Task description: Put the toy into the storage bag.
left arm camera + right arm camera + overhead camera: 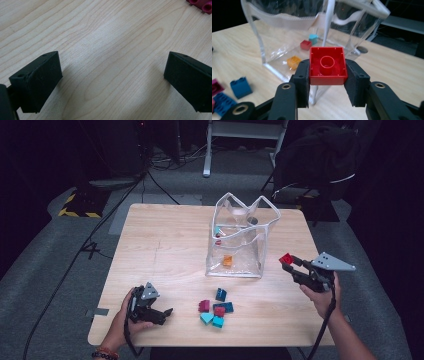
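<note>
My right gripper (288, 262) is shut on a red brick (286, 258), held in the air just right of the clear plastic bag (239, 238). In the right gripper view the red brick (327, 65) shows its hollow underside, pinched between both pads, with the bag (287, 30) behind it. Inside the bag lie an orange brick (293, 61), a red brick (306, 44) and a teal brick (313, 38). My left gripper (162, 315) rests low on the table at the front left, open, with bare wood (112, 62) between its jaws.
A small heap of loose bricks (216, 308), magenta, red, blue and teal, lies near the table's front edge between the two hands. A magenta brick (201, 5) peeks in at the top right of the left gripper view. Cables and a chair base sit on the floor beyond the table.
</note>
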### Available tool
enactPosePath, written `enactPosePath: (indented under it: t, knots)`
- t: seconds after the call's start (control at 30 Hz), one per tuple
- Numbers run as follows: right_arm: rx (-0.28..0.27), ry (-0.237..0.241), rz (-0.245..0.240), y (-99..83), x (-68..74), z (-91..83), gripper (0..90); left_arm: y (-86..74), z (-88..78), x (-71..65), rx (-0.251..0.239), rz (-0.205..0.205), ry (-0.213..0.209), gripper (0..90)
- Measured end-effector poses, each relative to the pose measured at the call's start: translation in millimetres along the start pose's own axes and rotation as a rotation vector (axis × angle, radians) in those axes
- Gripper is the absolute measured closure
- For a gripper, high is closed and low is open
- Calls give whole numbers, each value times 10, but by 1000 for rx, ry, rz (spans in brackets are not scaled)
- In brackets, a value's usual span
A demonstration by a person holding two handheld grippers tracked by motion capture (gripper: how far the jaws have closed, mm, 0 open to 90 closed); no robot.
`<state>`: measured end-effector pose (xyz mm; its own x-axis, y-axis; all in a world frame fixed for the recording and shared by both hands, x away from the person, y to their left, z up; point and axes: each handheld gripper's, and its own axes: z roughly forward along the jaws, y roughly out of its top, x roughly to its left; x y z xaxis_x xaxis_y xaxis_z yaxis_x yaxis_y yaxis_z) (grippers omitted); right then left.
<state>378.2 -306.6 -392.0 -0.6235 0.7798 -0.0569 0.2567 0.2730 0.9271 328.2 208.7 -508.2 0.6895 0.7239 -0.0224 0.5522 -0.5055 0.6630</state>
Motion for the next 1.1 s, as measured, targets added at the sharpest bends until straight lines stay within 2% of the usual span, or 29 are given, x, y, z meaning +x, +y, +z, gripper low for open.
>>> enactPosePath:
  t: [0.27,0.4,0.47,0.7,0.83,1.1]
  knots:
    - [-51,-38,-24,580,-99,124,593,0,0,0,0,0,0,18]
    - [-44,-53,-22,799,-133,270,593,0,0,0,0,0,0,18]
    - [-29,-76,-35,886,-141,375,593,0,0,0,0,0,0,18]
    - [1,-90,-20,1068,-158,651,593,0,0,0,0,0,0,18]
    - [24,-106,-30,1138,-146,788,593,1,-1,2,1,3,2,18]
    - [50,-111,-35,1218,-149,949,592,0,0,0,0,0,0,18]
